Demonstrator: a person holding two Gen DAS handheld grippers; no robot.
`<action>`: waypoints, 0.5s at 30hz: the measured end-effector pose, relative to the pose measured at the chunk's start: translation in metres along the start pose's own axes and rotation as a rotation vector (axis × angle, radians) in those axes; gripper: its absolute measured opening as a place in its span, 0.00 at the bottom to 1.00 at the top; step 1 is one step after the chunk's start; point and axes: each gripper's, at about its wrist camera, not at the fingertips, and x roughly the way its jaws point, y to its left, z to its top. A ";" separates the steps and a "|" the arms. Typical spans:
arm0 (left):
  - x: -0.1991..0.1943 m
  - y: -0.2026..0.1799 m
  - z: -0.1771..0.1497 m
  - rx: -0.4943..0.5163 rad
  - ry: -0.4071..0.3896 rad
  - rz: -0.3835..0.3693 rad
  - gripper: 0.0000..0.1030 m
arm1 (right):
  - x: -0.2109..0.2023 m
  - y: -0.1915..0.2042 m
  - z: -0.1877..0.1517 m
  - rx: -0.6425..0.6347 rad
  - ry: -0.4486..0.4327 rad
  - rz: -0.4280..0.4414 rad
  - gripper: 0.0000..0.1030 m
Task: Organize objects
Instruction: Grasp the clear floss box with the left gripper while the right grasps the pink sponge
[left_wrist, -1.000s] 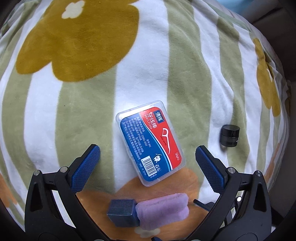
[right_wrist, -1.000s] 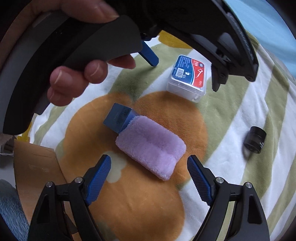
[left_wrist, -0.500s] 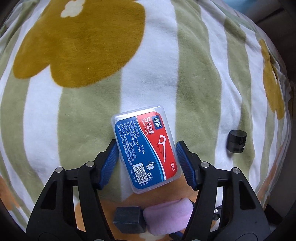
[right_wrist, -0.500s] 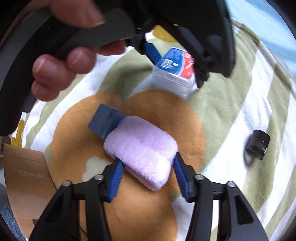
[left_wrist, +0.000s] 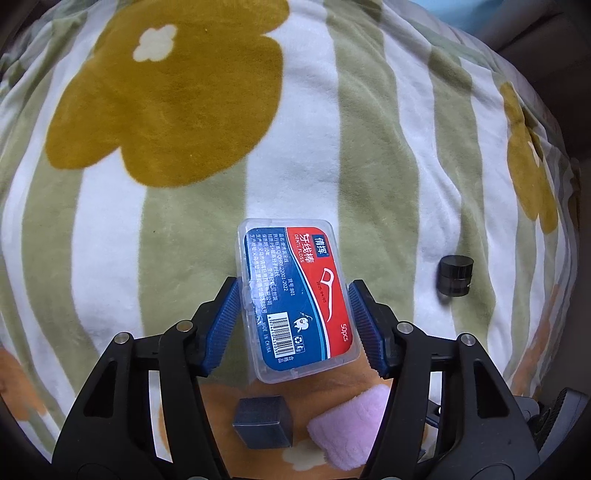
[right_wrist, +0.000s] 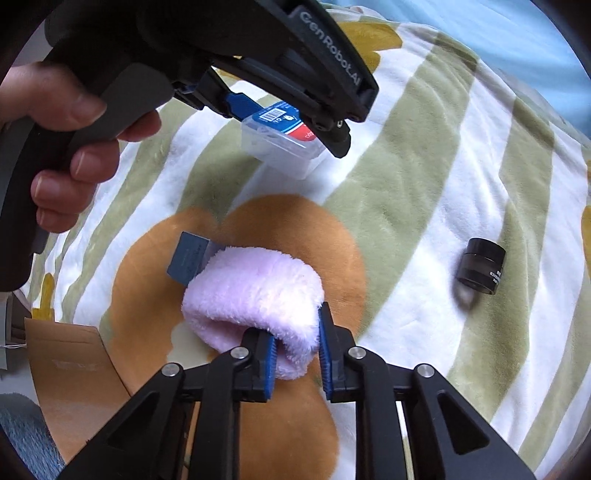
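My left gripper (left_wrist: 293, 326) is shut on a clear dental floss box (left_wrist: 295, 295) with a red and blue label, its blue pads pressed on both long sides. The right wrist view shows this box (right_wrist: 280, 147) lifted off the blanket in the left gripper (right_wrist: 284, 122). My right gripper (right_wrist: 297, 350) is shut on a pink fluffy cloth (right_wrist: 255, 291), squeezing its near end. The cloth also shows in the left wrist view (left_wrist: 351, 428). A small dark blue box (right_wrist: 188, 254) lies against the cloth's far side (left_wrist: 264, 421).
A small black jar (right_wrist: 480, 271) lies on its side on the striped flower blanket (right_wrist: 424, 166), to the right; the left wrist view shows it too (left_wrist: 455, 275). A brown cardboard piece (right_wrist: 70, 365) lies at the blanket's left edge.
Both grippers closed from wide open. The left one clamped the floss box, which has straightened and lifted. The right one clamped the pink cloth, squeezing it.
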 end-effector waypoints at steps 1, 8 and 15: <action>-0.004 -0.002 -0.002 -0.001 -0.005 -0.002 0.55 | -0.002 -0.001 0.001 0.003 -0.002 -0.003 0.17; -0.041 -0.003 -0.001 0.002 -0.037 -0.016 0.55 | -0.026 -0.005 0.010 0.026 -0.035 -0.027 0.17; -0.088 0.002 -0.029 0.021 -0.086 -0.033 0.54 | -0.062 0.015 -0.023 0.113 -0.068 -0.029 0.17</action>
